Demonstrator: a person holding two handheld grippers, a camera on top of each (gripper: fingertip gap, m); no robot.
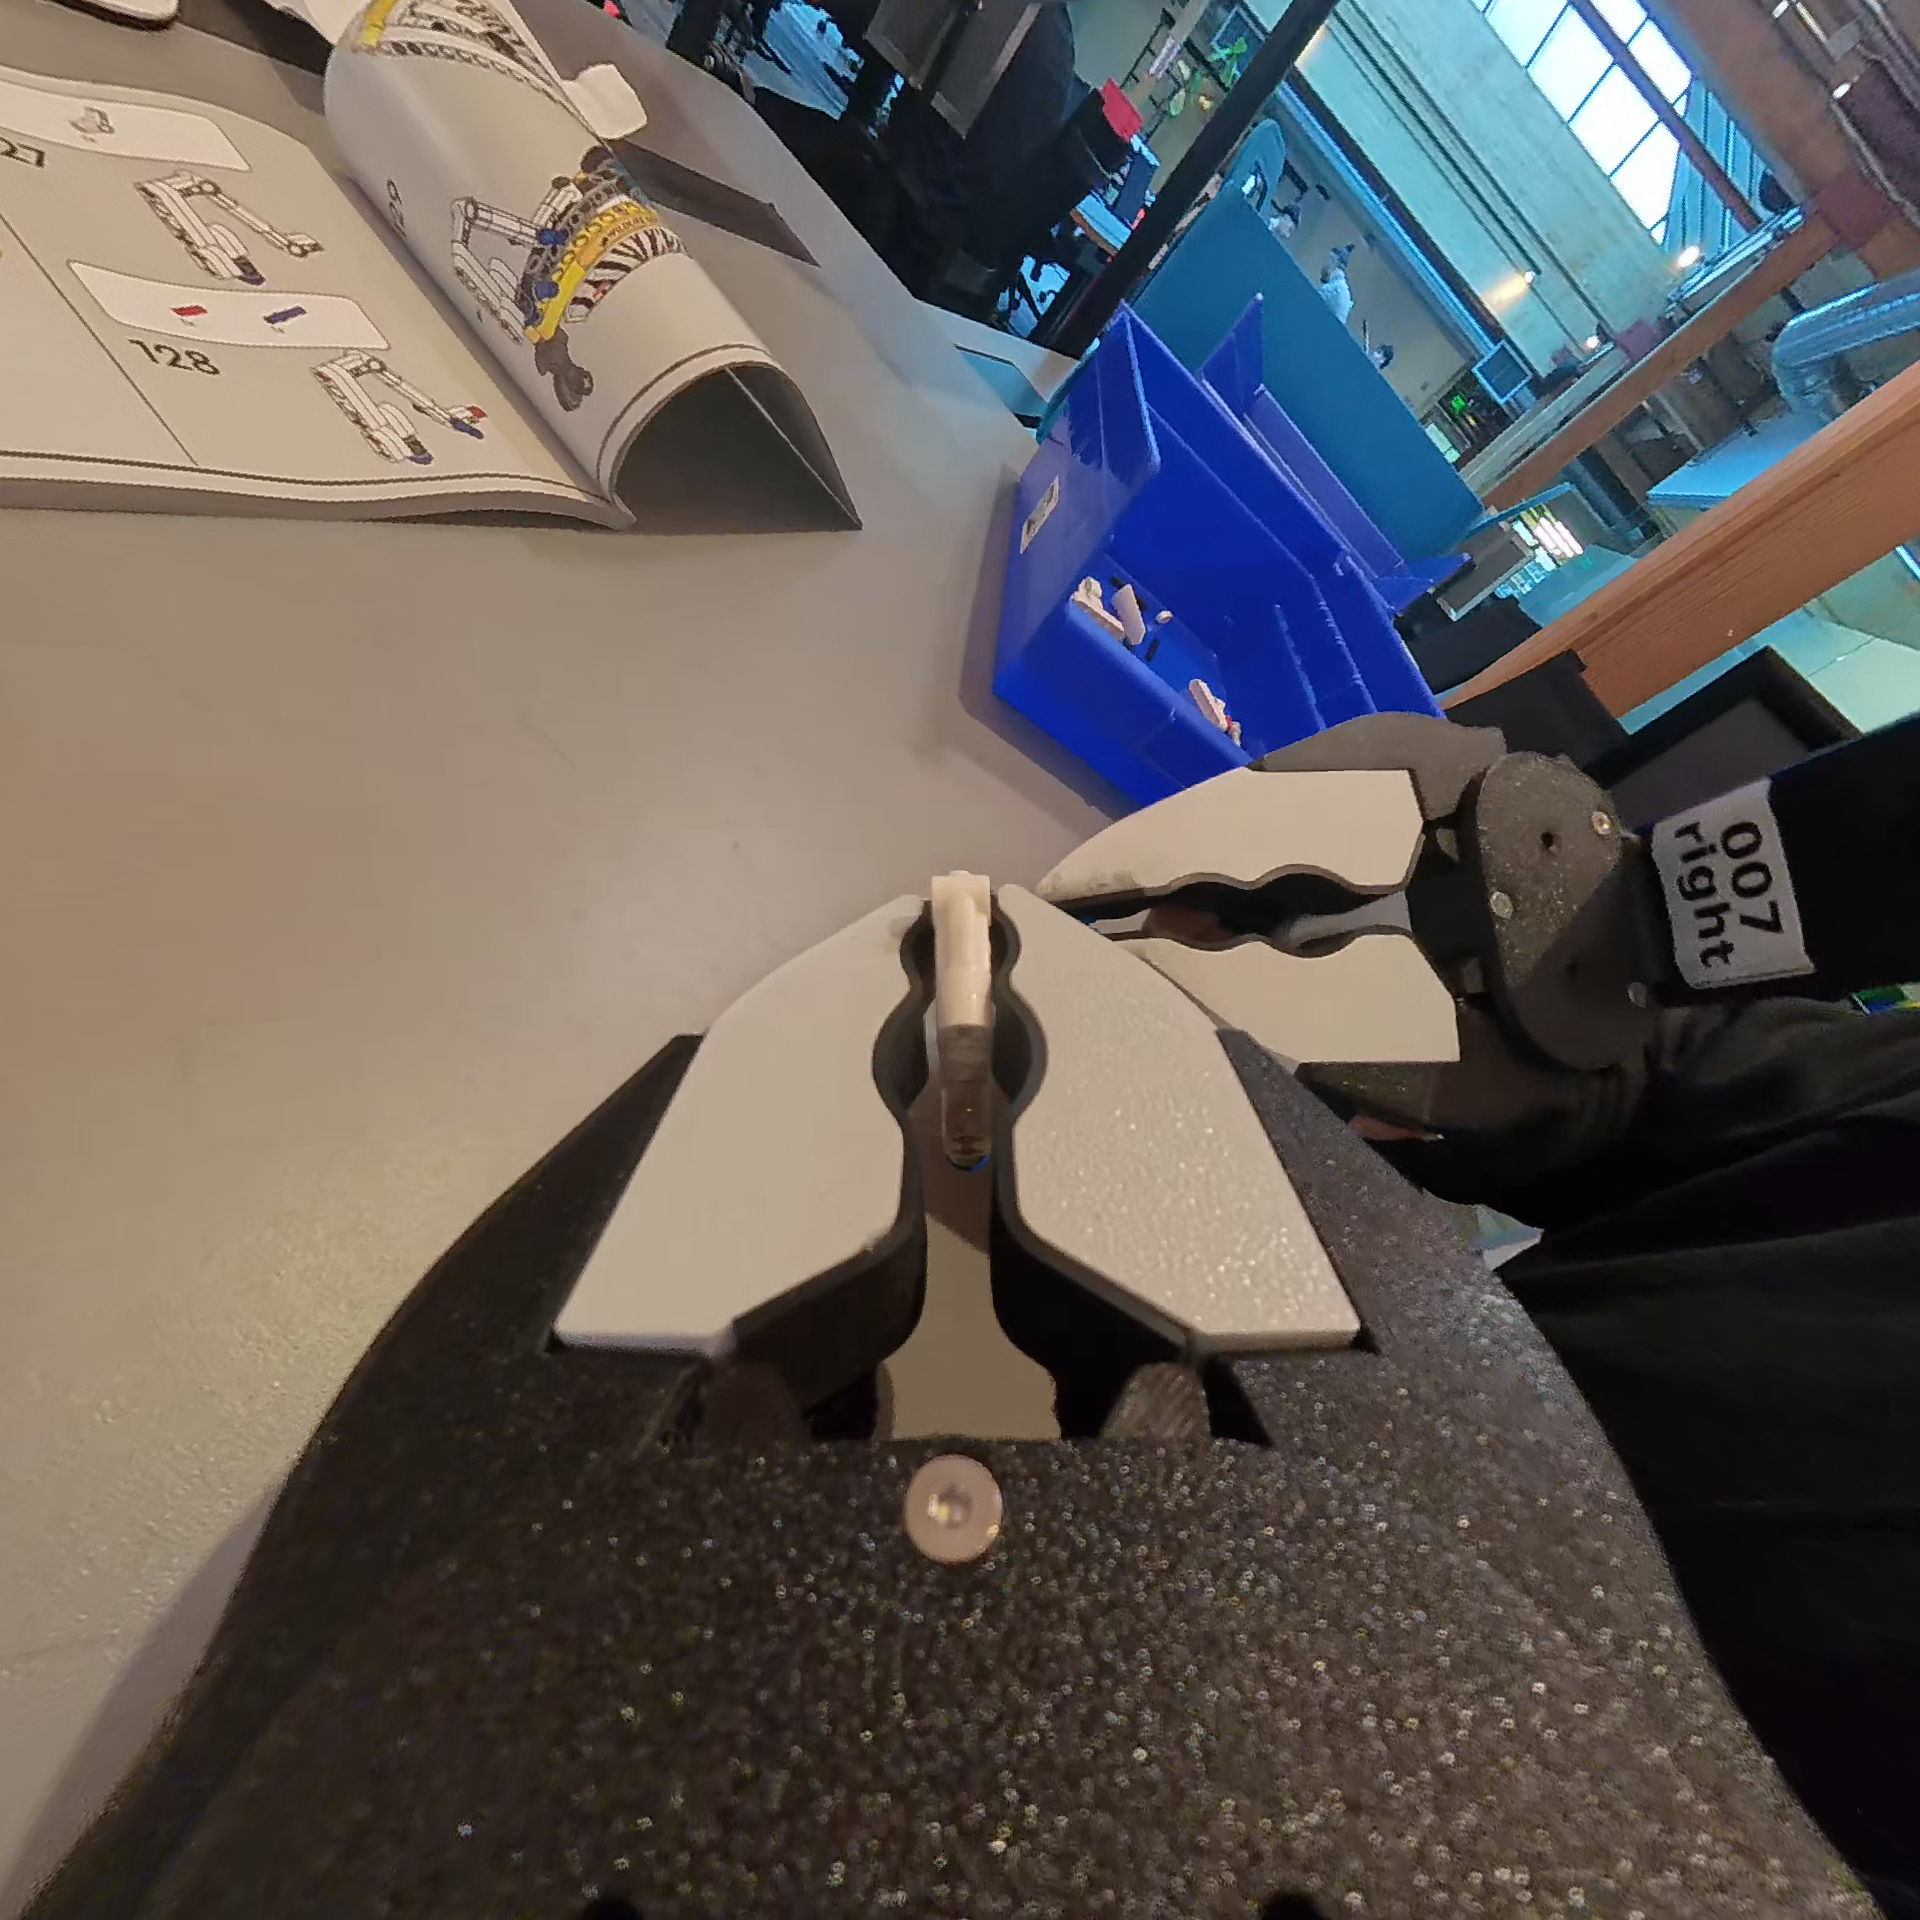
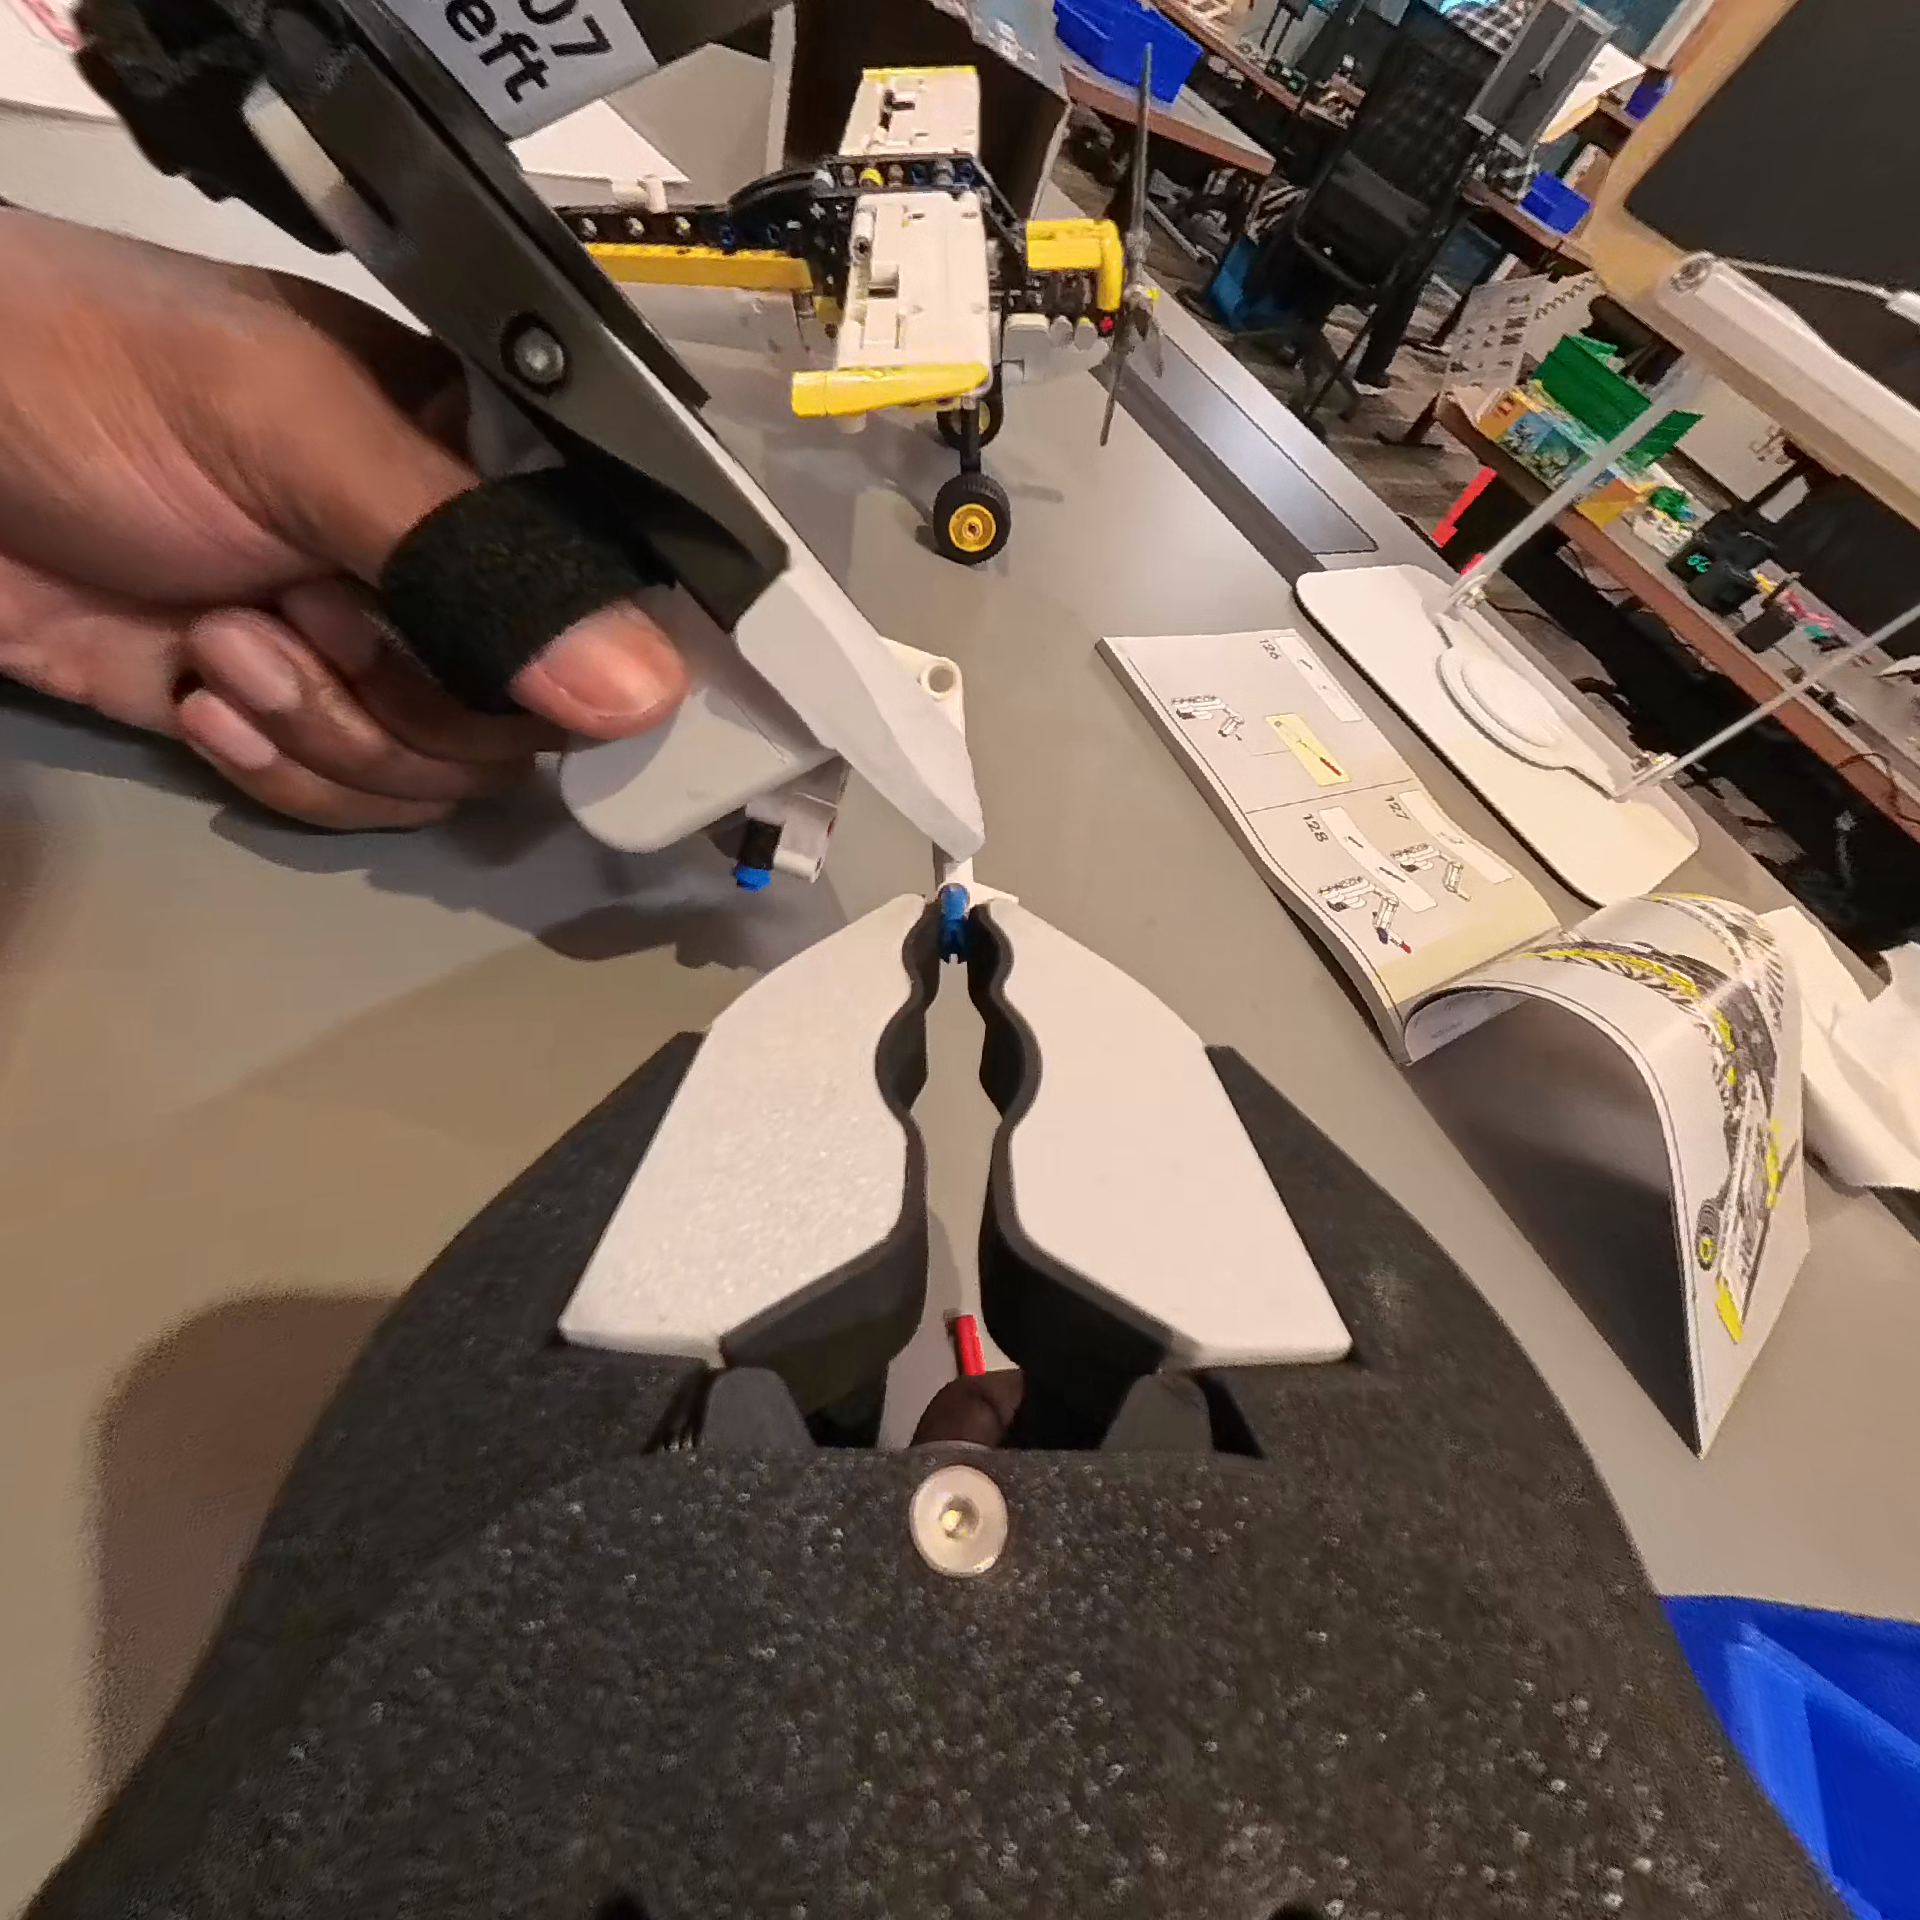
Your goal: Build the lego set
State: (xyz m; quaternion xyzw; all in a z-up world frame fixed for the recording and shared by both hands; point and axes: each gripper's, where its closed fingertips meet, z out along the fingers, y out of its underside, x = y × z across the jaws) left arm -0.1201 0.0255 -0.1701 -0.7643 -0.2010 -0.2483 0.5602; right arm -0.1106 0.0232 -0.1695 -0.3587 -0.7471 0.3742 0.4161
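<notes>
In the left wrist view my left gripper (image 1: 961,909) is shut on a white toy-brick assembly (image 1: 961,951) that stands upright between its pads, above the grey table (image 1: 468,831). In the right wrist view this gripper (image 2: 821,810) comes in from the upper left. The white assembly (image 2: 795,826) shows under its fingers, with a black and blue pin at its lower end. My right gripper (image 2: 951,914) is shut on a small blue pin (image 2: 951,928). The pin's tip meets a white part of the assembly just beyond my fingertips. The right gripper also shows in the left wrist view (image 1: 1070,899), close on the right.
A yellow and white toy plane (image 2: 914,281) stands farther back on the table. An open instruction booklet (image 2: 1351,790) lies to the right, beside a white lamp base (image 2: 1496,717). A blue parts bin (image 1: 1195,582) sits at the table edge. A small red pin (image 2: 968,1345) shows below my right fingers. Only a small space, under 4 cm, lies between the two pairs of fingers.
</notes>
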